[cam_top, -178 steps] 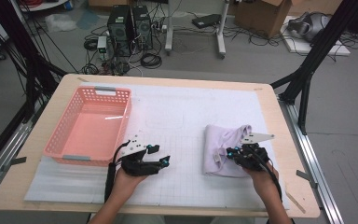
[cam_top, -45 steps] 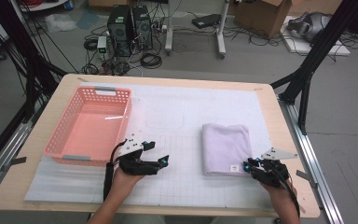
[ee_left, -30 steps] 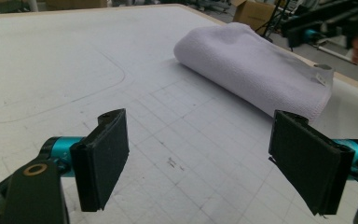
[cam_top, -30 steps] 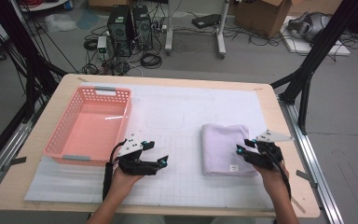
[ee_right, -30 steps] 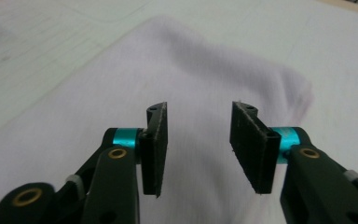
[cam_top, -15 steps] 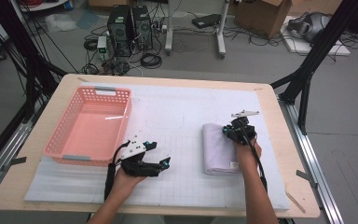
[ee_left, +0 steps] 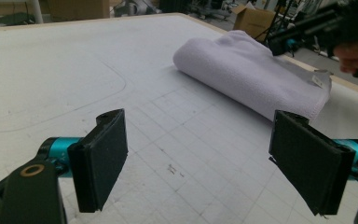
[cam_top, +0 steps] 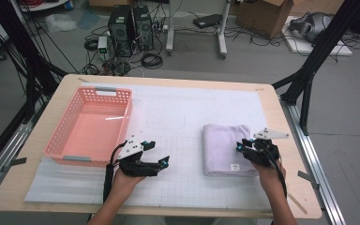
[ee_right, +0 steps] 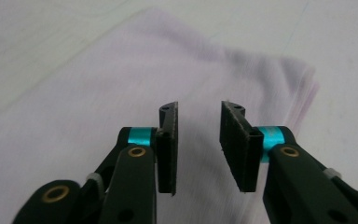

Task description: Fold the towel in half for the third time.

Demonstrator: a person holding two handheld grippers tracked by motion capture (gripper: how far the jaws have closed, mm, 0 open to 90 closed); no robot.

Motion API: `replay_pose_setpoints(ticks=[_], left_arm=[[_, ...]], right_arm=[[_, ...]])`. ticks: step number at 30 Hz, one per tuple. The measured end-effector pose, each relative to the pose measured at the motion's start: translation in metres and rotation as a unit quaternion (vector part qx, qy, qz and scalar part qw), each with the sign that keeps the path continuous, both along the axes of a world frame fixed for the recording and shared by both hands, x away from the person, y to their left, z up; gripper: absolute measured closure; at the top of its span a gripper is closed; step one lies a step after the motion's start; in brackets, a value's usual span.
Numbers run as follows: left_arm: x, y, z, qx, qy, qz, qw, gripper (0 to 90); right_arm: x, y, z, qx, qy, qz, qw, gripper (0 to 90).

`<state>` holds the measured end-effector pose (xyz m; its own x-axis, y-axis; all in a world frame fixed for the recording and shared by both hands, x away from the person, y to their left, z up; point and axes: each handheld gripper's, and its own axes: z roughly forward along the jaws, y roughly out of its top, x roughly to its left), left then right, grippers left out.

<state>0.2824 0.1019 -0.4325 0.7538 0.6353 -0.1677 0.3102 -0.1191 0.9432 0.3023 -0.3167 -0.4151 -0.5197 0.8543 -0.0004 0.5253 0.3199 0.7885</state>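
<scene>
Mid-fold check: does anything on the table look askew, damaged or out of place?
Nothing stands out. The folded towel lies flat and squared on the mat, label corner toward the person. The pink basket sits upright. The right gripper hangs over the towel, its jaws apart with nothing between them.

Basket [cam_top: 90, 125] left, towel [cam_top: 227, 149] right on table [cam_top: 178, 82].
</scene>
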Motion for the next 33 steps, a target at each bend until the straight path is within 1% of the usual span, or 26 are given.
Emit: replay_pose_setpoints(ticks=[1,2,3,4,5,7,9,11,12,13,14,15,16,18,20,21,23,24,26,28,30,32,33], left_arm=[[0.000,0.000,0.000,-0.003,0.001,0.000,1.0000,19.7],[0.000,0.000,0.000,-0.005,0.000,0.003,1.0000,19.7],[0.000,0.000,0.000,-0.005,-0.001,0.004,1.0000,19.7],[0.001,0.001,0.000,-0.005,0.000,0.002,1.0000,19.7],[0.001,0.001,0.000,-0.008,0.000,0.003,1.0000,19.7],[0.001,0.002,0.001,-0.009,-0.001,0.003,1.0000,19.7],[0.001,0.002,0.001,-0.014,-0.004,0.004,0.9999,19.7],[0.001,0.003,0.000,-0.016,-0.003,0.001,0.9999,19.8],[0.002,0.003,0.000,-0.014,0.001,0.001,0.9999,19.9],[0.003,0.004,0.000,-0.012,0.003,0.000,0.9999,19.9],[0.003,0.004,-0.001,-0.012,0.007,-0.002,0.9999,19.9],[0.003,0.004,-0.001,-0.010,0.007,-0.003,0.9999,19.9],[0.004,0.004,-0.001,-0.009,0.004,-0.005,0.9999,19.9],[0.004,0.005,-0.001,-0.009,-0.009,-0.008,0.9999,19.8],[0.004,0.005,-0.001,-0.005,-0.025,-0.001,0.9997,19.9],[0.004,0.005,-0.001,-0.002,-0.026,0.001,0.9997,19.9],[0.005,0.005,-0.002,0.003,-0.023,0.005,0.9997,20.8],[0.005,0.005,-0.002,0.002,-0.019,0.005,0.9998,20.8],[0.005,0.005,-0.001,0.006,-0.020,0.009,0.9997,20.8],[0.004,0.005,-0.001,0.006,-0.015,0.011,0.9998,20.5],[0.005,0.006,-0.001,0.000,-0.007,0.018,0.9998,19.9],[0.005,0.006,-0.002,-0.001,-0.005,0.022,0.9997,19.9],[0.005,0.006,-0.002,-0.004,-0.004,0.022,0.9997,19.9]], right_arm=[[-0.004,-0.002,-0.002,-0.001,0.000,0.003,1.0000,65.5],[-0.010,-0.003,-0.005,0.001,0.006,0.004,1.0000,64.5],[-0.015,-0.005,-0.009,-0.006,0.008,0.007,0.9999,64.7],[-0.019,-0.006,-0.013,-0.018,0.014,0.005,0.9997,64.9],[-0.023,-0.009,-0.017,-0.027,0.013,0.003,0.9996,65.1],[-0.029,-0.014,-0.019,-0.025,0.010,-0.006,0.9996,65.4],[-0.034,-0.018,-0.018,-0.045,0.004,-0.007,0.9990,65.3],[-0.038,-0.022,-0.017,-0.037,0.003,-0.011,0.9992,63.8],[-0.041,-0.025,-0.015,-0.026,0.001,-0.011,0.9996,61.5],[-0.044,-0.029,-0.013,-0.010,-0.004,-0.011,0.9999,59.5],[-0.047,-0.032,-0.011,0.006,-0.008,-0.012,0.9999,55.5],[-0.051,-0.036,-0.007,0.022,-0.017,-0.016,0.9995,51.9],[-0.054,-0.038,-0.005,0.030,-0.024,-0.021,0.9990,48.6],[-0.060,-0.043,-0.001,0.046,-0.039,-0.029,0.9978,41.8],[-0.065,-0.045,0.002,0.044,-0.052,-0.031,0.9972,35.7],[-0.067,-0.046,0.002,0.039,-0.058,-0.030,0.9971,33.0],[-0.070,-0.046,0.002,0.029,-0.063,-0.030,0.9972,29.6],[-0.070,-0.047,0.002,0.029,-0.060,-0.030,0.9973,28.5],[-0.070,-0.050,0.002,0.037,-0.059,-0.031,0.9971,25.1],[-0.070,-0.051,0.003,0.039,-0.064,-0.032,0.9967,22.0],[-0.070,-0.052,0.005,0.045,-0.067,-0.036,0.9961,20.9],[-0.069,-0.054,0.005,0.046,-0.070,-0.037,0.9958,20.6],[-0.069,-0.054,0.005,0.046,-0.068,-0.037,0.9959,20.3]])
